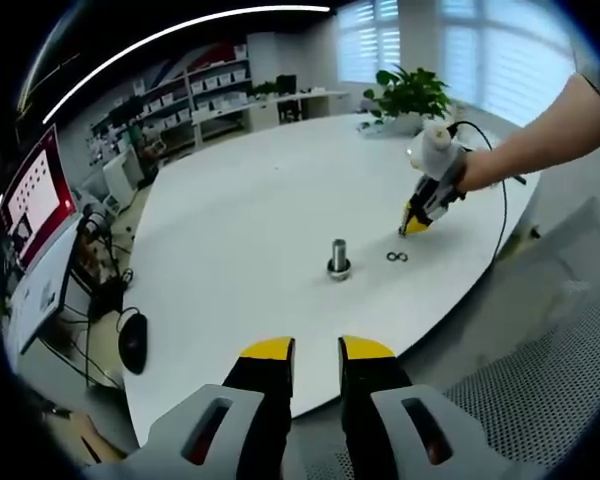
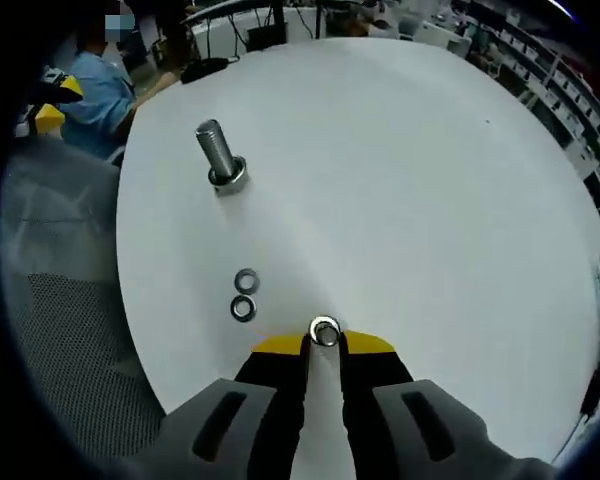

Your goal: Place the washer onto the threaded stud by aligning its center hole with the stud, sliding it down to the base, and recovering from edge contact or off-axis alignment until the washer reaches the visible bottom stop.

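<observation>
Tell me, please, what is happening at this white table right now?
A person holds a two-jaw gripper in each hand. The right gripper is shut on a washer above the white table, not yet at the threaded stud, which stands upright on its base. Two spare washers lie on the table between that gripper and the stud. The left gripper hangs back at the table's edge, its jaws slightly apart and holding nothing.

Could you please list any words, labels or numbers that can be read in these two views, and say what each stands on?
No text can be read.
Red-framed monitor screen at the table's side: white panel with dark marks, too blurred to read.
White boxes on the grey shelving: labels too small to read.
Upright steel threaded stud, small steel washer at the right gripper fingers, round white table: no markings visible.
</observation>
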Demonstrator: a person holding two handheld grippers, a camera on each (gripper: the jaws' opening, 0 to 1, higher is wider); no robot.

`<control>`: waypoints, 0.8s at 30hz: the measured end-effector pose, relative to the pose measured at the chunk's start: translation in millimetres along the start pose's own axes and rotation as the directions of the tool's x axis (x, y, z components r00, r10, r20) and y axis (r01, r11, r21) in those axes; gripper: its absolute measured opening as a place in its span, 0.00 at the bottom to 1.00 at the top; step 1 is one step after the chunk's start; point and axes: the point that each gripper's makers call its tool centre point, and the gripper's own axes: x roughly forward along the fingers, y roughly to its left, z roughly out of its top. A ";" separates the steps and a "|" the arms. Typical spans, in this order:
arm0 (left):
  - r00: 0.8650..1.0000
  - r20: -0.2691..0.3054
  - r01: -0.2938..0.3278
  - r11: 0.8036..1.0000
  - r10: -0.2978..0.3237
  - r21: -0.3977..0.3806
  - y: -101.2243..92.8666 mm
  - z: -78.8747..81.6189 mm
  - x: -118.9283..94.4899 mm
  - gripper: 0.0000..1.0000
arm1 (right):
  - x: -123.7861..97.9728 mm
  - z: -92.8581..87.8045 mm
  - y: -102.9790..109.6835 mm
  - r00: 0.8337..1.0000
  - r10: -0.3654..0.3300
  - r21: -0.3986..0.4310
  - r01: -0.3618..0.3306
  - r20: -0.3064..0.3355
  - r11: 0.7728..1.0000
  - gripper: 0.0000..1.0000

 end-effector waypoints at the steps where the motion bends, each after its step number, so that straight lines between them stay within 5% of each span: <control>1: 1.000 0.000 0.000 1.000 0.000 0.001 -0.1 -0.1 0.0 0.15 | 0.6 0.1 1.1 1.000 -0.001 -0.001 0.001 0.001 1.000 0.15; 11: 1.000 0.005 -0.007 1.000 0.007 -0.005 1.8 1.1 -0.4 0.15 | -0.2 2.8 3.4 0.999 -0.013 0.029 0.012 0.030 1.000 0.22; 24: 1.000 0.002 -0.002 1.000 0.002 -0.005 1.0 0.5 0.0 0.15 | -9.0 -17.9 29.7 0.998 0.000 0.156 -0.011 0.070 0.988 0.26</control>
